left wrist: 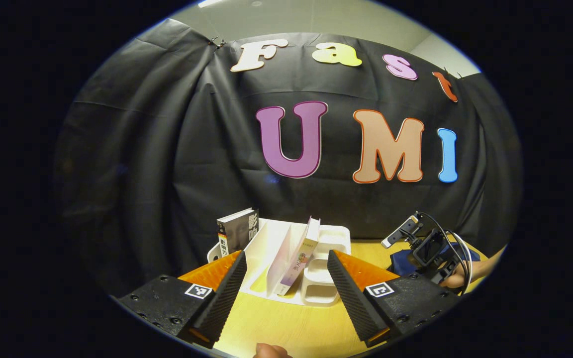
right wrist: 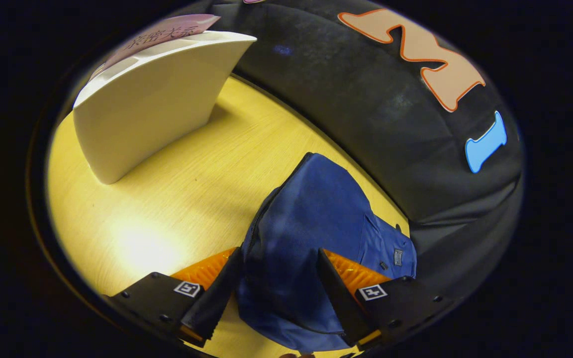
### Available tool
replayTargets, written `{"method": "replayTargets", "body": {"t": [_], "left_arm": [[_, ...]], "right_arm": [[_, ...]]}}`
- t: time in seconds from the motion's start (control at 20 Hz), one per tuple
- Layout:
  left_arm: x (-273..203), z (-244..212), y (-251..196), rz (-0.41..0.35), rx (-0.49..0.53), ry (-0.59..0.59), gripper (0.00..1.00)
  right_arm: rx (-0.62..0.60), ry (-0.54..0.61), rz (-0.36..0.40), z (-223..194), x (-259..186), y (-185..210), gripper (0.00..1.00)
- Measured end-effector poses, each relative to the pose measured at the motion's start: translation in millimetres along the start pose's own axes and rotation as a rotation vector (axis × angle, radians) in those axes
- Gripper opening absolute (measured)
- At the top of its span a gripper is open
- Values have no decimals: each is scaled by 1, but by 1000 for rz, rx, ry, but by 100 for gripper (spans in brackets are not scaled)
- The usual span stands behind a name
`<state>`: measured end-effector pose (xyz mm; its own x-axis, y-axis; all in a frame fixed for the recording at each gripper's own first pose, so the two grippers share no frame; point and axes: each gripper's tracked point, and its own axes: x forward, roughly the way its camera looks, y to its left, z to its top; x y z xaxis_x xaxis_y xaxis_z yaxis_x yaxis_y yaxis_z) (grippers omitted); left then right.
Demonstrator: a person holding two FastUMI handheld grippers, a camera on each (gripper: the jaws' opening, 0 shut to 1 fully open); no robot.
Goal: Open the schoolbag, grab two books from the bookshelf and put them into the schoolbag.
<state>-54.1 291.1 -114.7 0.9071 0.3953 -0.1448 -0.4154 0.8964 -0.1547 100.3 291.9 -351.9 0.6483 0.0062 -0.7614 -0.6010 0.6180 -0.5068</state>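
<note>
The right gripper (right wrist: 276,293), jaws wide, straddles the bag (right wrist: 316,219) lying toward the table's (right wrist: 177,199) back edge, zip (right wrist: 261,214) running away from it.

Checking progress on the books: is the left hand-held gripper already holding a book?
No. The left hand-held gripper is open and empty, short of the white plastic bookshelf where both books stand.

Two books (left wrist: 237,229) (left wrist: 298,256) (perhaps more hidden), one bookshelf (left wrist: 334,234), one schoolbag (right wrist: 311,219).
</note>
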Motion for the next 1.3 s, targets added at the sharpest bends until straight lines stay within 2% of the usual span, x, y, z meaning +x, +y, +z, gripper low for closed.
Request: {"method": "replayTargets", "body": {"t": [0.05, 0.15, 0.25, 0.45, 0.5, 0.55, 0.6, 0.65, 0.7, 0.8, 0.9, 0.95, 1.05, 1.1, 1.15, 1.2, 1.25, 1.3], "left_arm": [[0, -2, 2, 0, 0, 5, 96], [3, -3, 3, -4, -5, 9, 99], [5, -5, 4, -9, 0, 10, 99], [12, -2, 3, -19, 5, 4, 99], [14, -2, 2, -22, 3, 2, 95], [16, -2, 0, -24, 0, 1, 95], [16, -3, -1, -25, -2, 4, 95], [16, -3, -2, -25, -2, 6, 99], [16, -2, -2, -22, -2, 4, 95], [15, -1, -4, -21, -3, 4, 99], [17, 1, -7, -22, 1, 3, 99], [17, 3, -8, -21, 3, -1, 96], [19, 5, -12, -17, 8, -3, 96], [19, 7, -13, -18, 6, -6, 95], [20, 8, -15, -18, 7, -6, 99], [23, 8, -18, -19, 8, -6, 95], [24, 9, -19, -19, 10, -3, 99], [28, 9, -22, -20, 11, -2, 96]], "right_arm": [[12, 5, 27, -1, 1, 4, 90], [44, 12, 51, -1, 3, 9, 90], [59, 19, 64, -2, 2, 11, 74], [47, 4, 11, 1, 0, -8, 27], [72, 8, 15, 0, -1, -6, 16], [83, 5, 18, 0, -2, -9, 14], [97, -1, 19, 3, 2, -13, 16], [109, -4, 22, 4, -2, -14, 4], [114, -8, 27, 6, -8, -16, 4], [122, -12, 39, 6, -10, -19, 0], [150, -24, 48, 9, -15, -25, 0], [165, -30, 56, 11, -18, -28, 0], [189, -42, 78, 13, -23, -34, 5], [206, -49, 90, 15, -26, -38, 5], [228, -55, 101, 16, -29, -44, 5], [251, -62, 110, 16, -32, -49, 5], [278, -74, 117, 20, -36, -56, 5], [308, -88, 121, 22, -40, -66, 5]]}}
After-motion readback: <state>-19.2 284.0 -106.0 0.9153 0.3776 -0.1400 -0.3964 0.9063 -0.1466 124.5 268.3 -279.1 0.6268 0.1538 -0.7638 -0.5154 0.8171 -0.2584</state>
